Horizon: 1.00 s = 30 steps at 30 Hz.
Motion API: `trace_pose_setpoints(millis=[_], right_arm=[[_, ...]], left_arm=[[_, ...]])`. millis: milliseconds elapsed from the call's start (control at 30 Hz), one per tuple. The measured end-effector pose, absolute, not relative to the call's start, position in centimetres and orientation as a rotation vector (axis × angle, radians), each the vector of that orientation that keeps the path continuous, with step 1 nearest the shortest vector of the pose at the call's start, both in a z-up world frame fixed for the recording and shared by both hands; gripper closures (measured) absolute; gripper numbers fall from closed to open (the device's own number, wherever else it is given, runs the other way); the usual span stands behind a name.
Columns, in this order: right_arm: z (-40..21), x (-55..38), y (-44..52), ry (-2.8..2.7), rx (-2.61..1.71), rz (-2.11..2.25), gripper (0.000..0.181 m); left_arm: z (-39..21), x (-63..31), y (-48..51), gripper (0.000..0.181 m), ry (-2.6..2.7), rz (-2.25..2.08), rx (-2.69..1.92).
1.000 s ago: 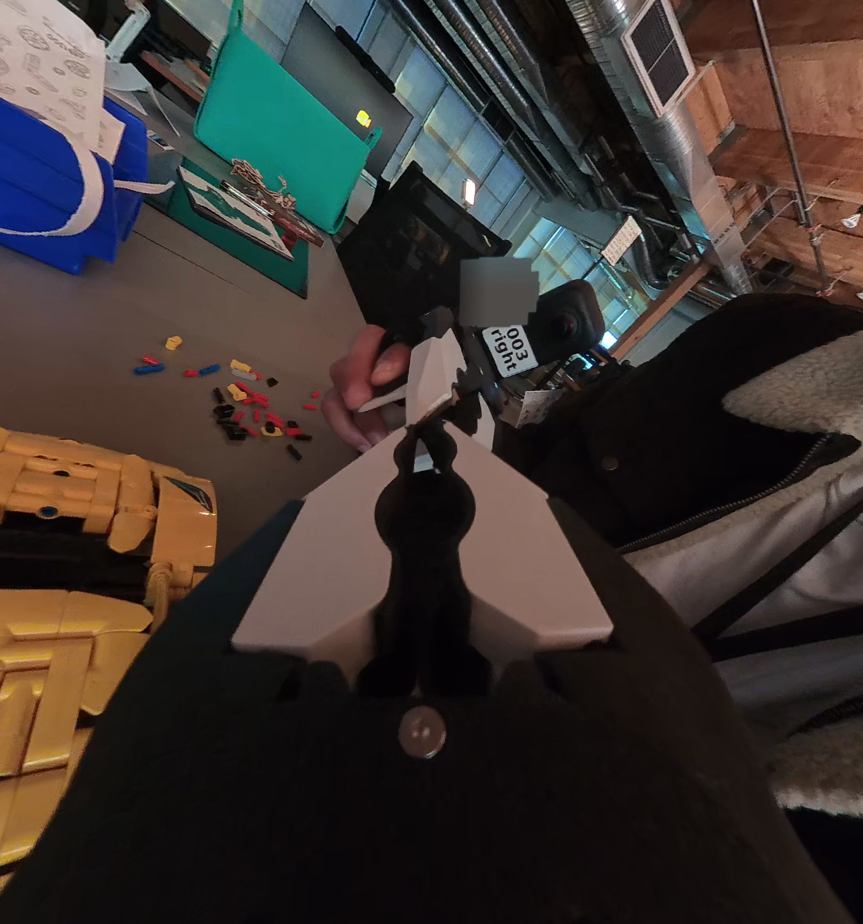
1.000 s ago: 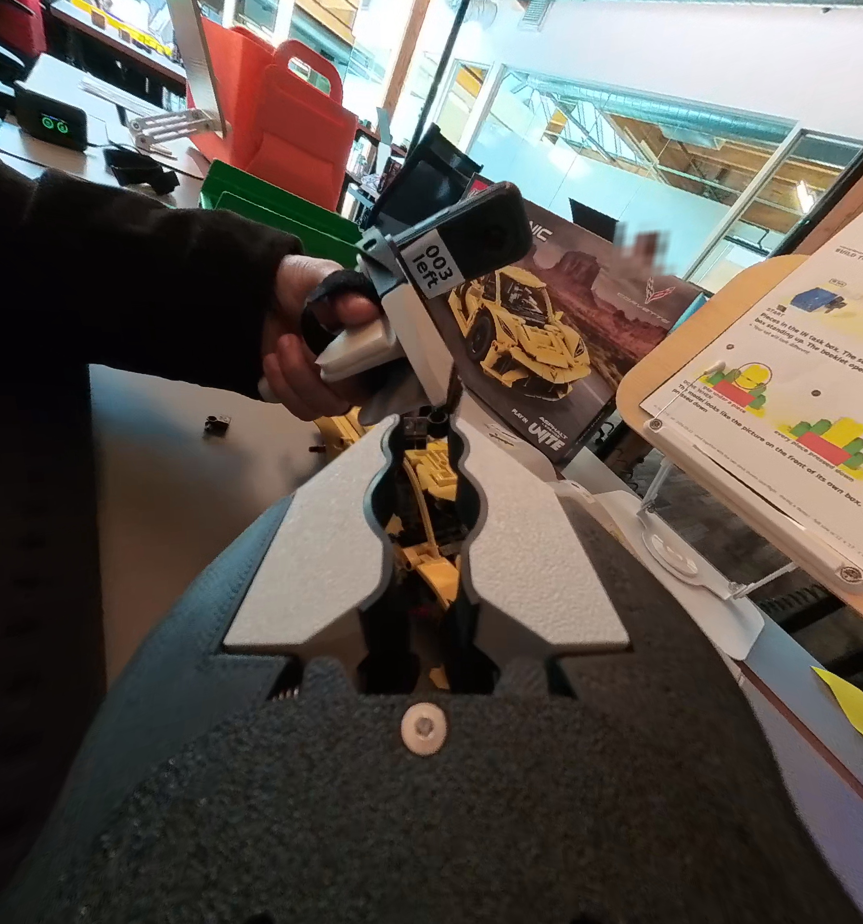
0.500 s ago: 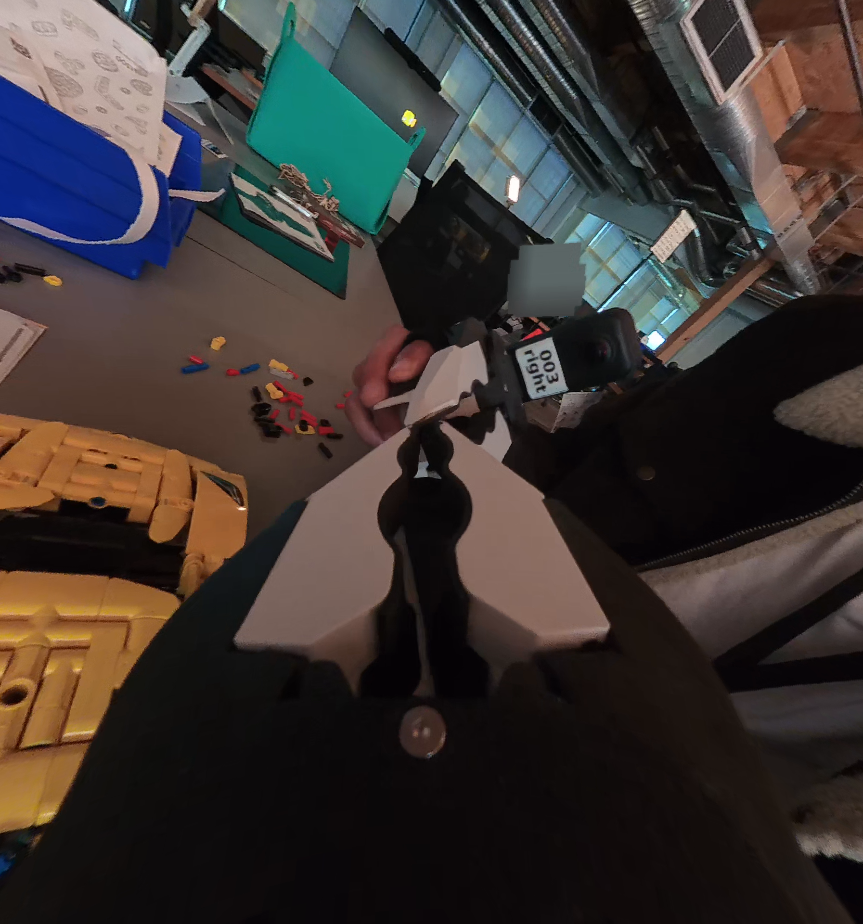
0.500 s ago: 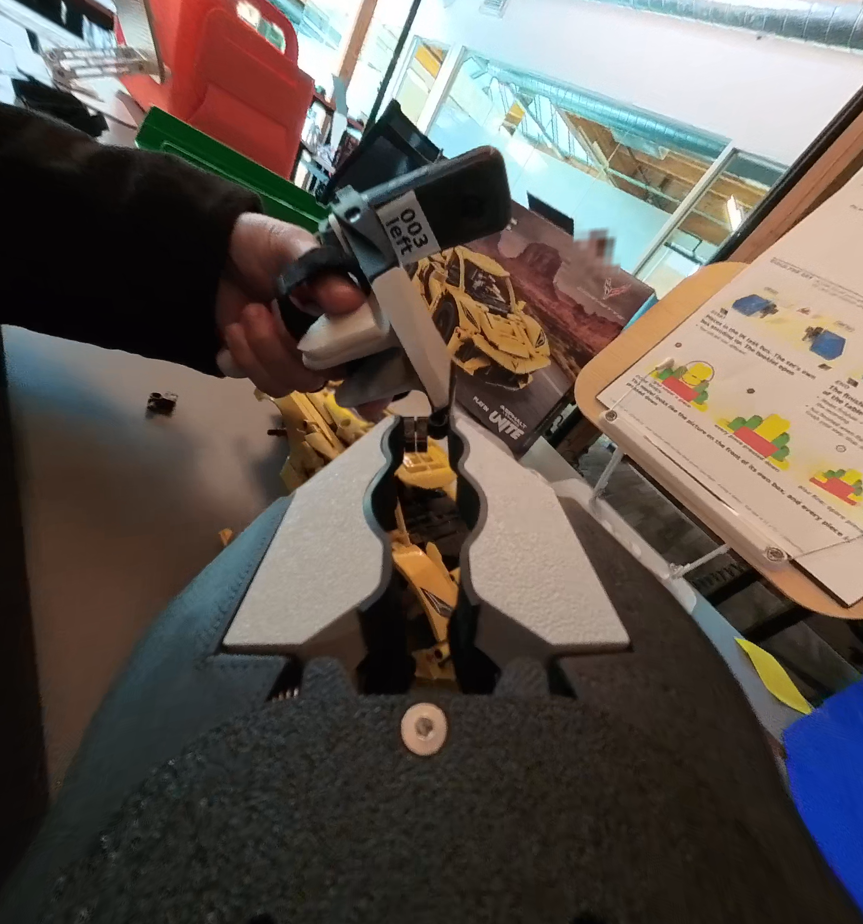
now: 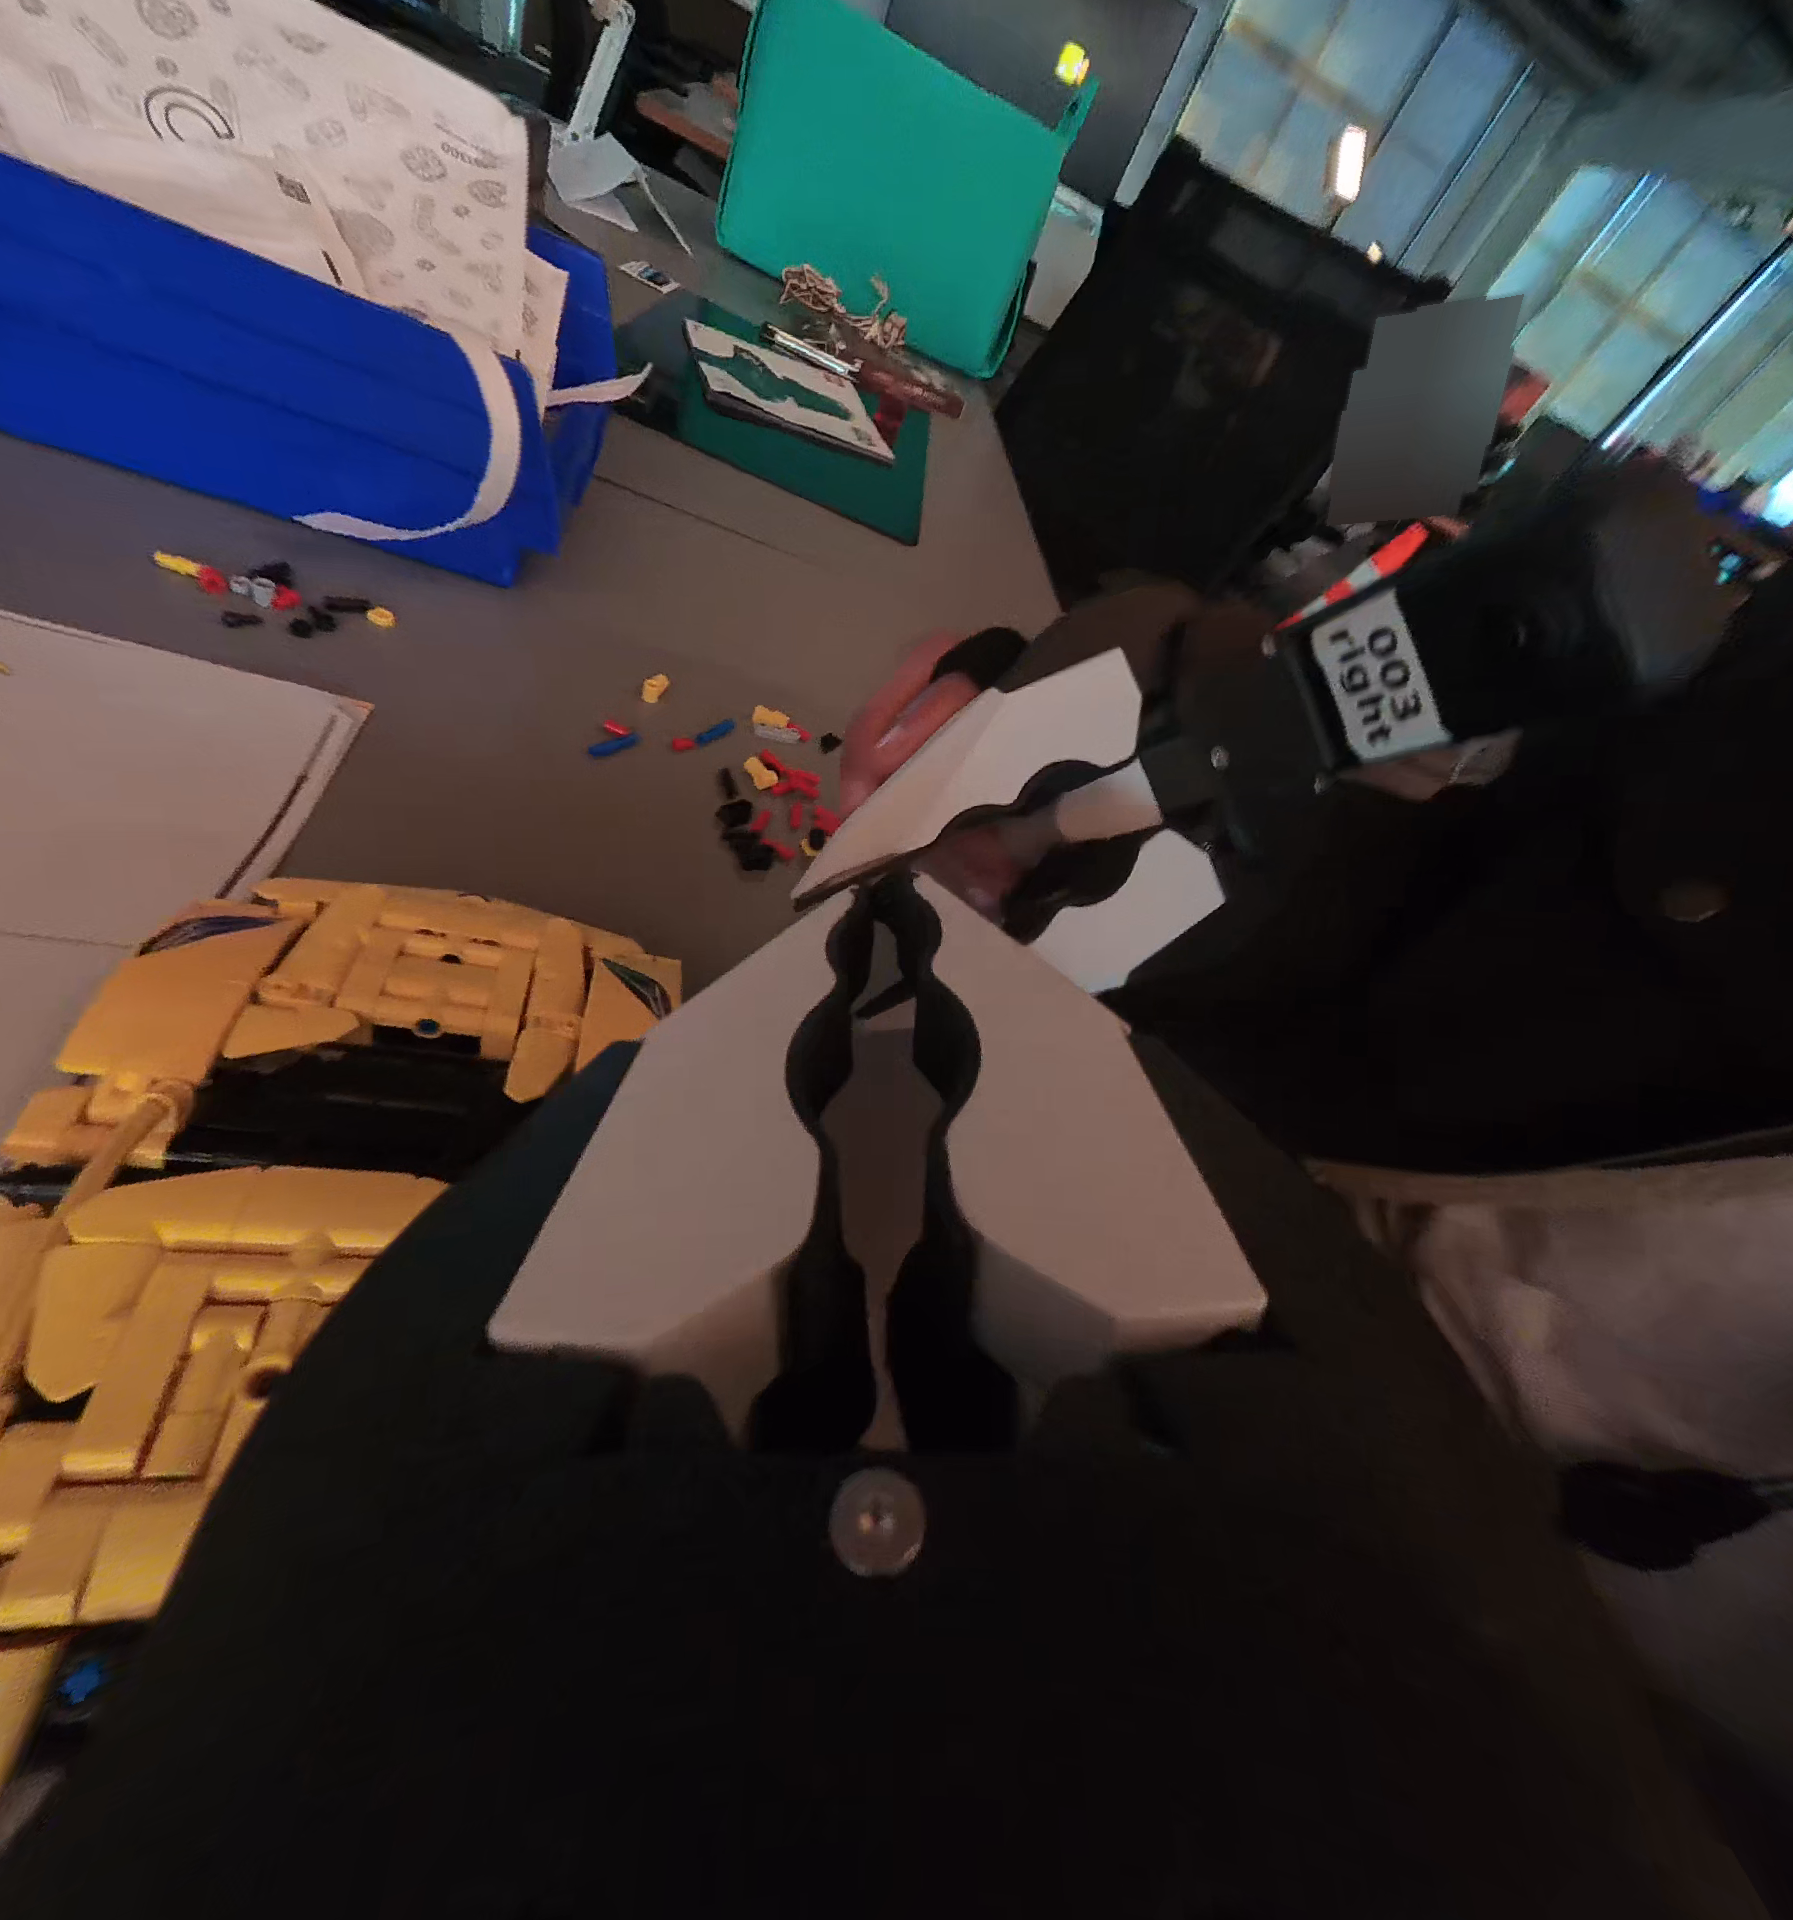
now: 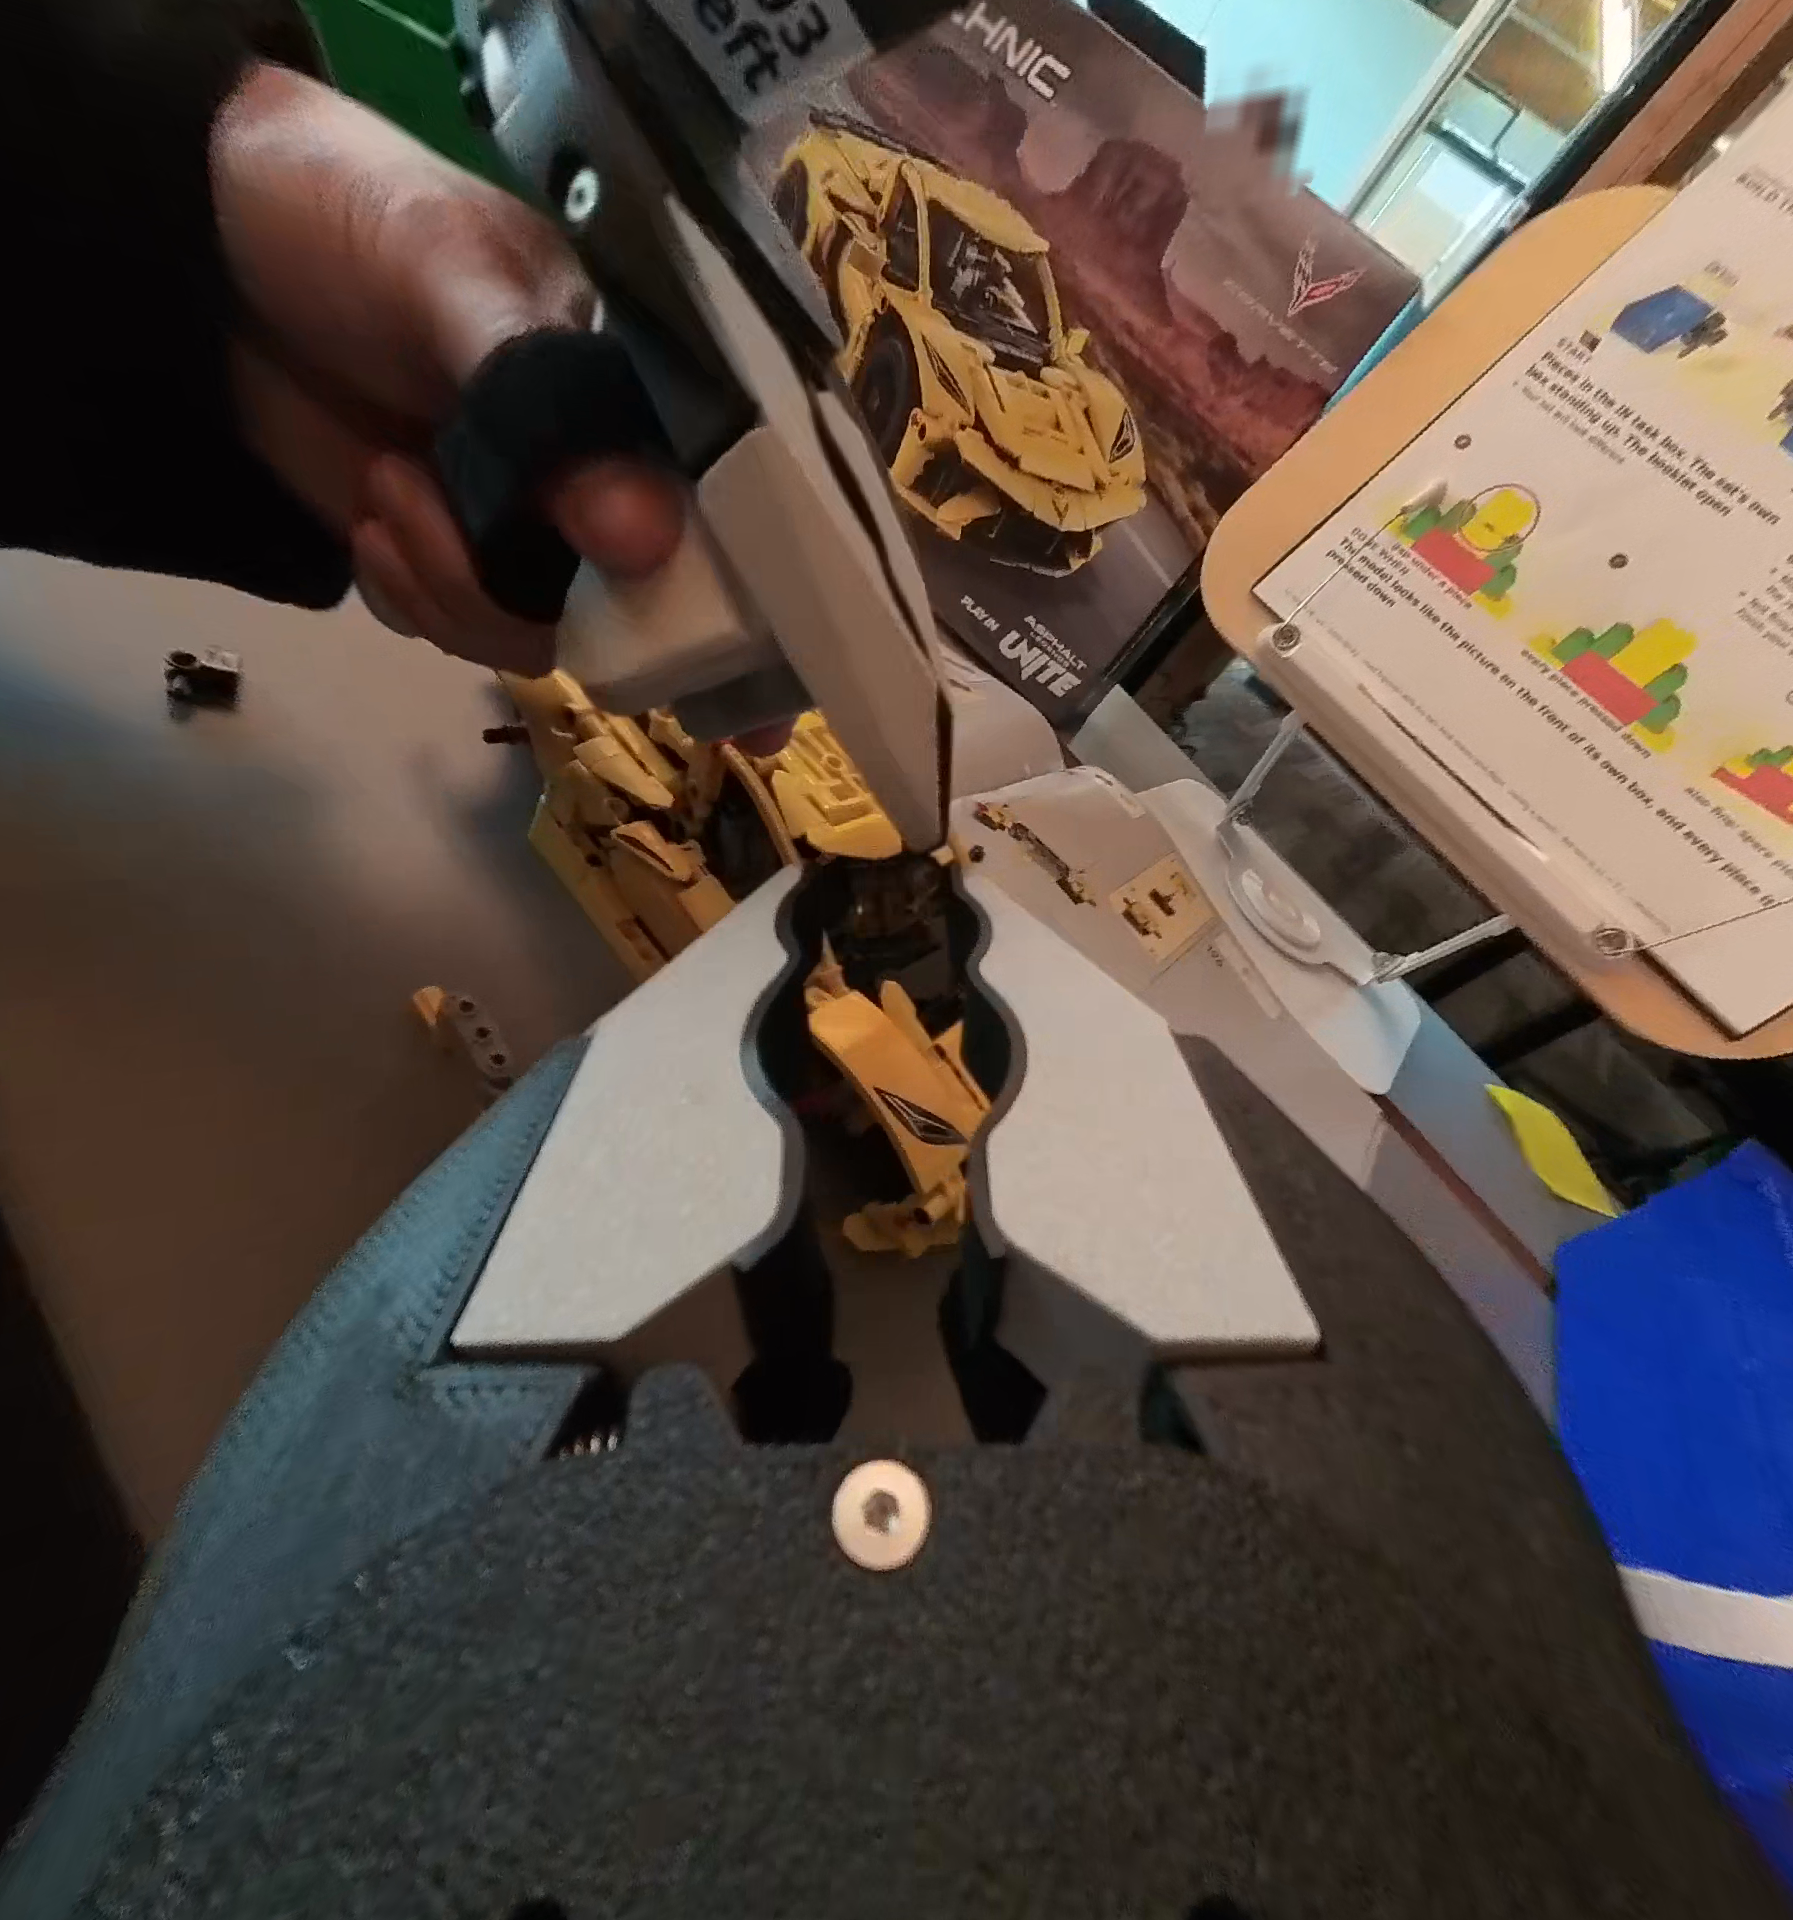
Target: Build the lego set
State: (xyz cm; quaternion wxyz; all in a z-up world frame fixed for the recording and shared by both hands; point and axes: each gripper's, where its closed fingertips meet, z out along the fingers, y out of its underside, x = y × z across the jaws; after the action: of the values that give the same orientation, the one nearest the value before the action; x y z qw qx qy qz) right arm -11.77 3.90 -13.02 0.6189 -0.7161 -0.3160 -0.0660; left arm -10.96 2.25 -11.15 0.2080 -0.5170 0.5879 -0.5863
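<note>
Both grippers are raised above the table (image 5: 518, 748) and meet tip to tip. Left gripper (image 5: 890, 914): fingers drawn nearly together, a narrow wavy slit between them. Something small and dark sits at the very tips, where the right gripper (image 5: 876, 883) touches; too small to name. My guess is a small piece pinched there, but I cannot tell for certain that it is grasped.

Right gripper (image 6: 876, 868), own view: fingers likewise close together at the tips, a small dark part between them, right under the descending tip of the left gripper (image 6: 918, 821). Whether it clamps that part or only rests against it, I cannot tell.

Judgement: tips brought together in mid-air so 1 tool can steady a small piece while the other pushes or passes it. Held off the table, likely because the piece is too small to work flat.

The yellow car (image 5: 279, 1122), partly built, lies on the table to the lower left in the left view, beside a white sheet (image 5: 123, 769). In the right view it shows below and beyond the tips (image 6: 663, 821).

Loose pieces (image 5: 767, 790) are scattered near the person's hand (image 5: 897, 717); a 2nd cluster (image 5: 268, 597) sits by the blue bin (image 5: 248, 353).

The box (image 6: 1079, 343) stands upright behind the car, and an instruction board (image 6: 1557, 582) is propped to the right, both facing the builder for reference.
</note>
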Motion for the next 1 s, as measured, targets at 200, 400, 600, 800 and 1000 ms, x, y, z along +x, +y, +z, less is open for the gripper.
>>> trace_pose_setpoints(millis=[200, 400, 600, 800, 1000], right_arm=[[-13.0, -11.8, 3.4, -0.728, -1.677, -0.038, 0.166], [-13.5, -11.7, 3.2, -0.773, -1.724, -0.108, 0.166], [-14.0, -11.7, 3.3, -0.788, -1.77, -0.165, 0.166], [-14.8, -11.7, 3.0, -0.914, -1.749, -0.25, 0.167], [-13.8, -12.4, 3.5, -0.795, -1.754, -0.06, 0.165]], left_arm=[[-11.3, -11.0, 1.8, 0.178, 1.68, -1.587, -1.386], [-11.7, -11.0, 1.6, 0.178, 1.701, -1.558, -1.372], [-12.2, -11.3, 1.7, 0.178, 1.726, -1.533, -1.371], [-13.0, -11.6, 1.4, 0.178, 1.784, -1.528, -1.401], [-12.0, -11.9, 2.2, 0.178, 1.695, -1.538, -1.441]])
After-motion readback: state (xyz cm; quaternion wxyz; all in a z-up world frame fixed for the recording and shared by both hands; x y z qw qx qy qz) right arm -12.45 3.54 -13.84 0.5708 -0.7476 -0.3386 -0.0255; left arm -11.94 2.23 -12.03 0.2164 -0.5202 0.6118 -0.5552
